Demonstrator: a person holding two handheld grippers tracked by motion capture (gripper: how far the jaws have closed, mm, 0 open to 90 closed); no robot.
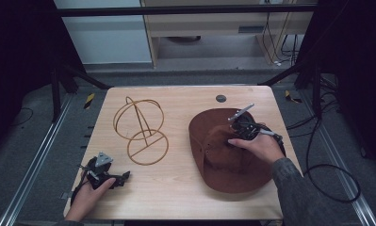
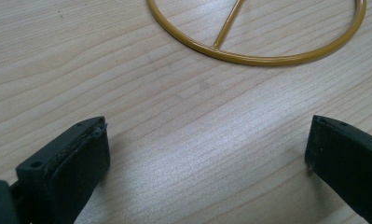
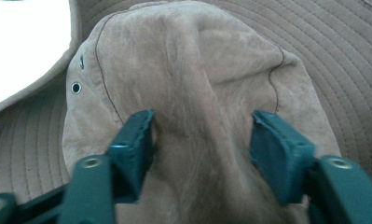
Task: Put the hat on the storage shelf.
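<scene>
The hat point(image 1: 225, 153), brown suede with a wide stitched brim, lies on the right half of the table point(image 1: 176, 188), crown up. The right gripper point(image 3: 200, 140) is down on the crown with a raised fold of suede between its jaws; the pads sit against the sides of that fold, pinching it. In the high view the right hand point(image 1: 256, 146) covers most of that gripper, so the contact cannot be made out there.

To the left of the hat, well apart from it, stands a gold wire stand point(image 1: 141, 129) (two rings on a stem, with a round base ring). Nothing lies between it and the hat. A small dark disc point(image 1: 221, 98) sits in the table near the far edge.

The left gripper point(image 2: 207, 154) rests near the front left corner, jaws wide apart over bare wood, grasping nothing; the stand's base ring is cut off at the top of its view. The hat's near brim reaches almost to the table's front edge.
</scene>
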